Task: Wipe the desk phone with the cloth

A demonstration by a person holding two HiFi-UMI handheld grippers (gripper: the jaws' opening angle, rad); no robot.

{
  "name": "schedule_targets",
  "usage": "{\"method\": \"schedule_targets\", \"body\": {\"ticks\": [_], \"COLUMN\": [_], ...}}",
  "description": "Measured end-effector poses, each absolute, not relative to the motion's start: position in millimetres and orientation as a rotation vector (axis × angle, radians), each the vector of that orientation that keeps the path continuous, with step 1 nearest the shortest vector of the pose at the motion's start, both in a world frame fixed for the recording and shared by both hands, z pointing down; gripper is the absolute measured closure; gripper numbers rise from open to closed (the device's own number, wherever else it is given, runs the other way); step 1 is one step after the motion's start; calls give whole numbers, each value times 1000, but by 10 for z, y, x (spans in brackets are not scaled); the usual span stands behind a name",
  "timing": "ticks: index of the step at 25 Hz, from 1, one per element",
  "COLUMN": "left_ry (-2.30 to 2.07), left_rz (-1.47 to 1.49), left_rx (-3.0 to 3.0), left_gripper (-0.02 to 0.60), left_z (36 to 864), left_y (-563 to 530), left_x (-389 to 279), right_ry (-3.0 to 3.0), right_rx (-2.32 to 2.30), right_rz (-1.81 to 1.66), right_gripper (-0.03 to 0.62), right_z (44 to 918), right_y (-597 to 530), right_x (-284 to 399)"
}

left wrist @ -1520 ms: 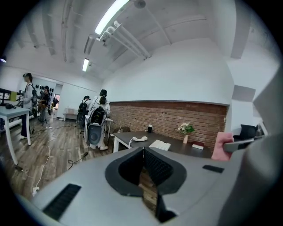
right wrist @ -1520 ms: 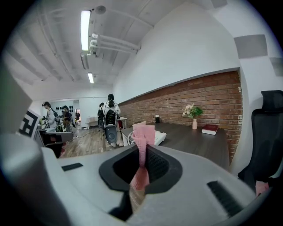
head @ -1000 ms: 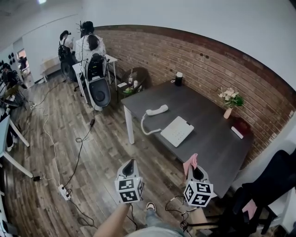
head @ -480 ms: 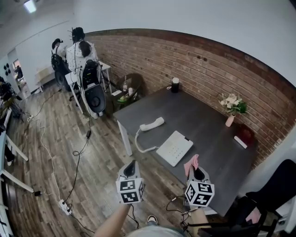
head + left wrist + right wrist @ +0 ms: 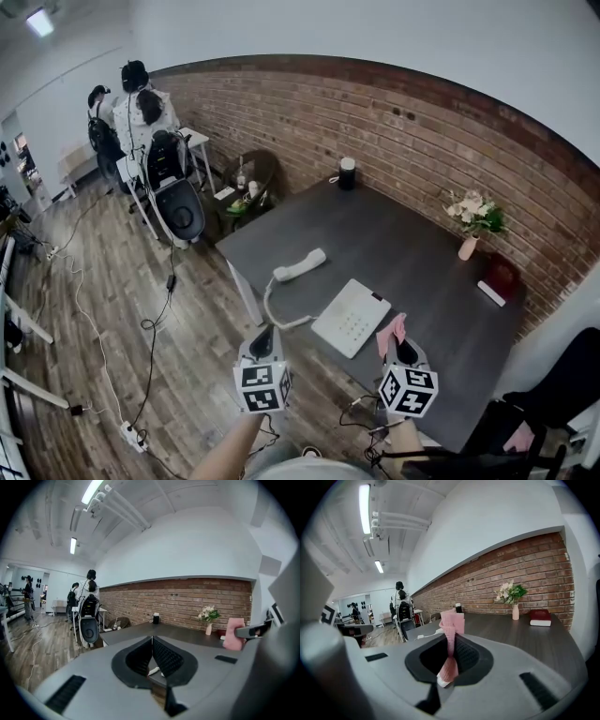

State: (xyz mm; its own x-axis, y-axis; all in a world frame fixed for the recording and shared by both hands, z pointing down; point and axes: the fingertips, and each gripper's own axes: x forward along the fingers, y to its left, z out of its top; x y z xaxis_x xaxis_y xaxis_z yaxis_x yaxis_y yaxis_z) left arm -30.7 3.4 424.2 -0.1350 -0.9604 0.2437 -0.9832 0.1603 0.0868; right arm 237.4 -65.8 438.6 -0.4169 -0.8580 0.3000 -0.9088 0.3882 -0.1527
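Note:
A white desk phone base (image 5: 351,317) lies on the dark table (image 5: 412,244) near its front edge. Its handset (image 5: 300,264) rests off the base to the left, joined by a coiled cord (image 5: 274,314). My right gripper (image 5: 398,343) hovers just in front of the table, shut on a pink cloth (image 5: 390,333) that sticks up between the jaws (image 5: 452,623). My left gripper (image 5: 263,340) hangs over the floor left of the table corner, shut with nothing in it (image 5: 152,649).
A vase of flowers (image 5: 472,221), a red book (image 5: 495,279) and a black cylinder (image 5: 347,173) stand near the brick wall. People and chairs (image 5: 164,178) are at the far left. Cables run across the wooden floor (image 5: 112,309).
The view has drawn closer to the table and the phone now sits nearer to both grippers. Both grippers keep their pose; the cloth stays held.

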Motion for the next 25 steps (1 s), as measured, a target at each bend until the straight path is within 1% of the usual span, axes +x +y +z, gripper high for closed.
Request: {"method": "schedule_targets", "body": {"ticks": [9,25], "left_ry": [-2070,-1748], "left_rz": [133,211], "left_rx": [1955,2252], "left_gripper": [575,575], "left_z": [4460,4405], "left_y": [-612,-2061], "left_x": [-493,-1040], "right_ry": [-2372,-2060], "right_rx": [1680,2068], "right_rz": [448,517], "right_gripper": [576,576], "right_z": [4517,4427], "right_y": [-978,-1497], "right_x": [2242,1842]}}
